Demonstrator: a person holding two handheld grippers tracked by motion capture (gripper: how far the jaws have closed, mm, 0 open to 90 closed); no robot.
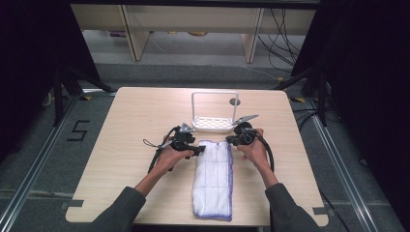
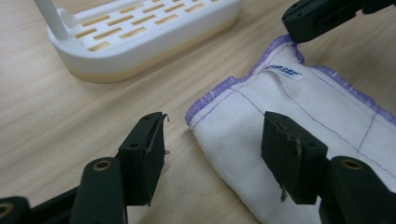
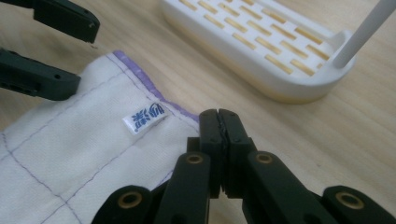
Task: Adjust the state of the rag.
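Note:
A white cloth (image 1: 212, 179) with a purple hem lies folded lengthwise on the wooden table (image 1: 125, 145), running from the front edge toward a white rack (image 1: 212, 124). My left gripper (image 1: 196, 150) is open at the cloth's far left corner (image 2: 201, 116): one jaw hangs over bare wood, the other over the cloth, and neither pad presses on it. My right gripper (image 3: 219, 126) has its jaws together at the far right corner of the cloth (image 3: 70, 154), apparently pinching the hem beside the small label (image 3: 144, 116). It also appears as dark jaws (image 2: 322, 16) at that corner in the left gripper view.
The rack has a slotted base (image 3: 261, 51) and a tall white hoop handle (image 1: 215, 94); it stands just beyond the cloth. A round grommet (image 1: 235, 101) sits in the tabletop behind it. Bare wood lies on both sides of the cloth. Dark curtains and shelving stand beyond the table.

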